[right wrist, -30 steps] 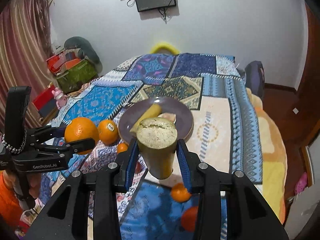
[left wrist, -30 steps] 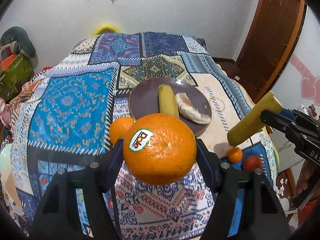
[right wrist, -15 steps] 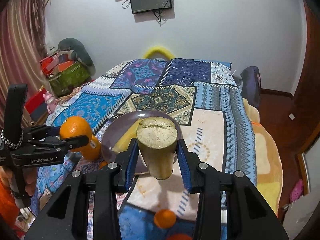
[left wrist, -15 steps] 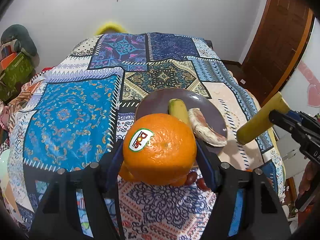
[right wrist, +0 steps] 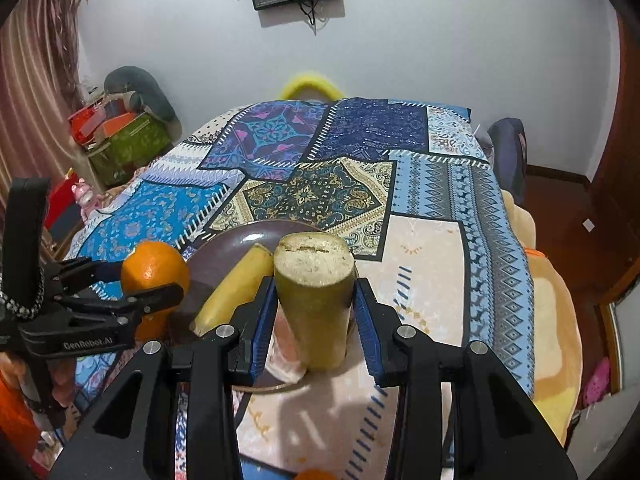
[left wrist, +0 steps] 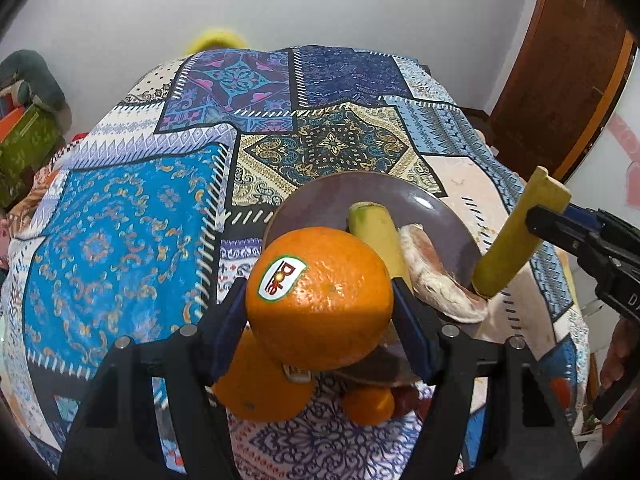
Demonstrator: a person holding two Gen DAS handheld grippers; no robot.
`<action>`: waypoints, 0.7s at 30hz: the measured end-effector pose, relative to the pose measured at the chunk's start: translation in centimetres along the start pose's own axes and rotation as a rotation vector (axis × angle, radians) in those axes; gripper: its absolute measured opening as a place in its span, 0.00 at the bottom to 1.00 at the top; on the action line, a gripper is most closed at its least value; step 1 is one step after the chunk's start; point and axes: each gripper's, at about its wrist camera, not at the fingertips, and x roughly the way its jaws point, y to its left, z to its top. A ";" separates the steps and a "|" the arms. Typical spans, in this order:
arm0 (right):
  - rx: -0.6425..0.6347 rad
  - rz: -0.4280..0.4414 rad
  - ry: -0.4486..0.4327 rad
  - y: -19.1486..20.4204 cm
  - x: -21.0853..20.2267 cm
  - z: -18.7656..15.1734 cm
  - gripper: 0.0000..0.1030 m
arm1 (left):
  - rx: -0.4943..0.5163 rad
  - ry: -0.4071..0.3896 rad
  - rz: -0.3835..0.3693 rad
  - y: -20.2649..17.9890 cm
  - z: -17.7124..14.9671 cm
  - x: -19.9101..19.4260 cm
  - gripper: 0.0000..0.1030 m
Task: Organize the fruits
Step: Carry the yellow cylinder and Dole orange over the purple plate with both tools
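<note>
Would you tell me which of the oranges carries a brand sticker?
The large orange clamped in the left gripper; the two oranges lying below it on the bedspread show none.

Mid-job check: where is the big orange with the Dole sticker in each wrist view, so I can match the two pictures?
Left wrist view: the large round orange with the Dole sticker fills the lower centre, clamped in the left hand-held gripper.
Right wrist view: the same orange sits at mid-left, between that gripper's fingers; its sticker is not visible.
Shared landmark: the round dark brown plate.
</note>
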 end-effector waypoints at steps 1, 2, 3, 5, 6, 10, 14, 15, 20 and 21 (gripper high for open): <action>0.001 0.002 0.002 -0.1 0.3 0.1 0.34 | 0.000 0.003 -0.001 0.0 0.2 0.3 0.67; 0.002 0.005 0.005 -0.3 0.6 0.2 0.34 | -0.002 0.006 -0.004 0.1 0.4 0.6 0.67; 0.003 0.009 0.009 -0.4 0.9 0.4 0.34 | -0.006 0.010 -0.007 0.3 0.6 1.0 0.67; 0.001 0.016 0.013 -0.5 1.3 0.7 0.34 | -0.013 0.019 -0.007 0.4 0.8 1.6 0.67; -0.002 0.017 0.014 -0.4 1.5 0.8 0.34 | -0.015 0.024 -0.007 0.5 0.9 2.0 0.67; -0.023 0.001 0.015 0.0 2.7 1.3 0.34 | -0.026 0.036 -0.022 0.6 1.1 2.8 0.67; -0.033 -0.010 0.029 0.4 4.4 1.7 0.35 | -0.022 0.046 -0.030 0.4 1.2 3.4 0.67; -0.032 -0.012 0.036 0.4 4.8 1.7 0.34 | -0.021 0.042 -0.023 0.4 1.2 3.5 0.67; 0.000 -0.008 0.060 0.0 6.2 1.9 0.34 | -0.029 0.049 -0.020 1.0 1.4 4.1 0.67; -0.001 -0.008 0.067 0.0 6.5 1.8 0.34 | -0.032 0.049 -0.026 1.1 1.4 4.1 0.67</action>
